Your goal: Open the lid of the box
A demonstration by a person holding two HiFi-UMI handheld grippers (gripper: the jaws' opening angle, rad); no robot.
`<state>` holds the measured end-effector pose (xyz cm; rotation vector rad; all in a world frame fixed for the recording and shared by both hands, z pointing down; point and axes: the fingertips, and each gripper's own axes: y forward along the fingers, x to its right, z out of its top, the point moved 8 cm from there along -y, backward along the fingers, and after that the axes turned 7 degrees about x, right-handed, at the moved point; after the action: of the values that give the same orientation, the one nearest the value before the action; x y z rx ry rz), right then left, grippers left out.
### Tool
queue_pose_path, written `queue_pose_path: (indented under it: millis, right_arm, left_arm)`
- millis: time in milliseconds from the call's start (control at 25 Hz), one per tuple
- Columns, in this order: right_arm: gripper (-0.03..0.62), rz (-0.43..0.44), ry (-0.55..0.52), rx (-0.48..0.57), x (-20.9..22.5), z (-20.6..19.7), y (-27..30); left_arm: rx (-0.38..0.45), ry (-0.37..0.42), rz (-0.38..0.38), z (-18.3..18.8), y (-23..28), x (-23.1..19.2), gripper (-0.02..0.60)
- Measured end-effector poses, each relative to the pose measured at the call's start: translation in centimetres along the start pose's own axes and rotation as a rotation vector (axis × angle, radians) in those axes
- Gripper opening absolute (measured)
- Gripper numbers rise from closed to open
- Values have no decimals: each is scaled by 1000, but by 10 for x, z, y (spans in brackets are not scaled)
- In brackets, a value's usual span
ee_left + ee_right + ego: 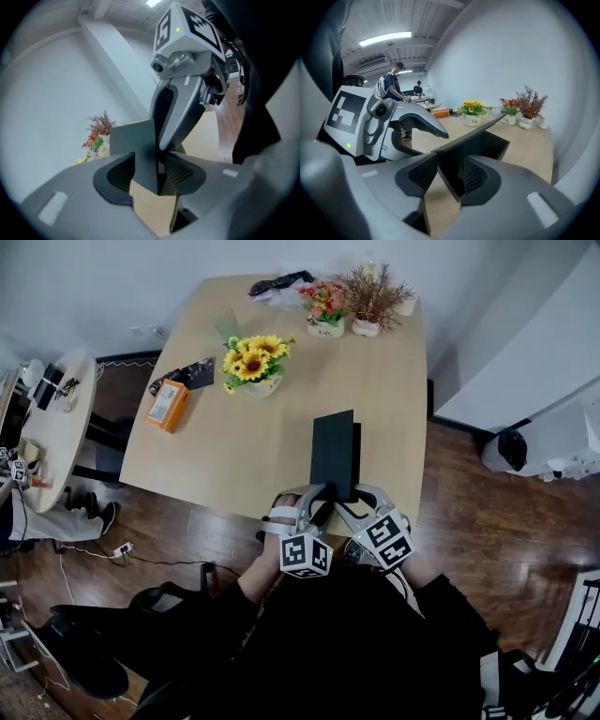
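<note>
A flat black box lies on the wooden table (pixel 234 446) close to its near edge. Its lid (pixel 333 454) is tipped up off the base (pixel 357 457), and in the right gripper view the lid (pixel 473 136) stands above the box's dark inside (pixel 497 146). My left gripper (pixel 314 500) is shut on the lid's near end. In its own view, that left gripper (pixel 150 173) has the lid's dark panel (pixel 140 140) between its pads. My right gripper (pixel 352 500) grips the same end from the right, and in its view the right gripper (pixel 450 176) is shut on the lid's corner.
A sunflower pot (pixel 253 364) and an orange box (pixel 167 405) sit on the table's left half. Flower pots (pixel 325 307) and a black bag (pixel 279 283) stand at the far edge. A round side table (pixel 56 418) is at the left, and people (pixel 393 84) stand far off.
</note>
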<state>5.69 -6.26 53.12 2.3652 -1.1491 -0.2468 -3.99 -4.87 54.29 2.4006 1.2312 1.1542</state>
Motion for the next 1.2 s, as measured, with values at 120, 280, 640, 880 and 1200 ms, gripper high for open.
queue_pose_path:
  millis: [120, 280, 640, 880, 1200]
  right_arm:
    - [144, 3, -19, -1, -3, 7, 2]
    - [133, 0, -29, 7, -7, 12, 3]
    - [124, -89, 57, 102, 7, 22, -22]
    - [123, -156, 108, 59, 28, 0, -23]
    - [110, -182, 190, -18, 36, -26, -13]
  left_arm:
    - [-1, -15, 12, -3, 4, -2, 158]
    - [28, -123, 37, -7, 2, -9, 104]
    - [95, -393, 87, -15, -10, -19, 81]
    - [177, -680, 114, -29, -24, -27, 67]
    - [248, -986, 112, -55, -38, -37, 49]
